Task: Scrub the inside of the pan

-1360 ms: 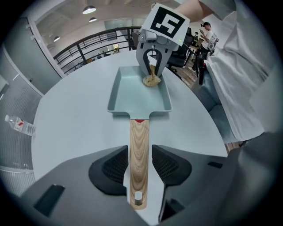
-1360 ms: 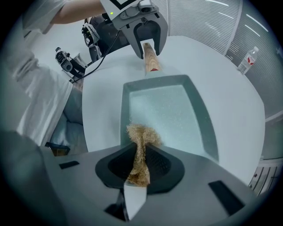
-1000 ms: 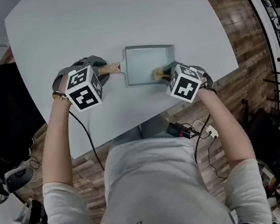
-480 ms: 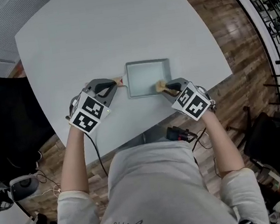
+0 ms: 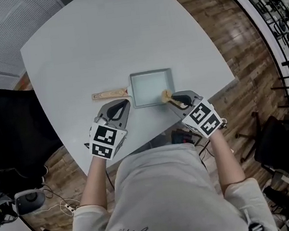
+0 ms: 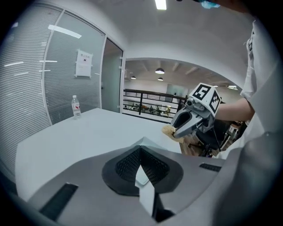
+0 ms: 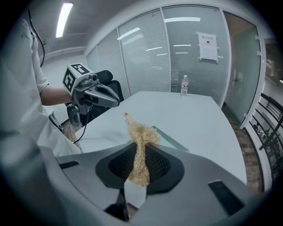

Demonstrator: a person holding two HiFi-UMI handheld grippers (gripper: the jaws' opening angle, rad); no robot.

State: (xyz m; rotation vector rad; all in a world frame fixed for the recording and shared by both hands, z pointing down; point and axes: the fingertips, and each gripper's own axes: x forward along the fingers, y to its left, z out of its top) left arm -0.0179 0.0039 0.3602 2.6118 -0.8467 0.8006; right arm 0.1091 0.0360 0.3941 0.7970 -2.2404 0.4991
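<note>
- Head view: the pan (image 5: 152, 87) is lying on the tabletop (image 5: 73, 53). Its long axis is running across the view, with its wooden handle (image 5: 109, 94) pointing to the left. The left gripper (image 5: 122, 105) is being held on the person's side of the pan, near the handle's root. The right gripper (image 5: 174, 99) is hovering at the pan's near right corner, nearer the basin.
- Left gripper view: its fingers (image 6: 140, 154) are being held together, with nothing between them.
- Right gripper view: its fingers (image 7: 132, 174) are clamped on a fibrous scrubber (image 7: 139, 139), with the pan just ahead of them, so a forward, downward move is probably being called for.
</note>
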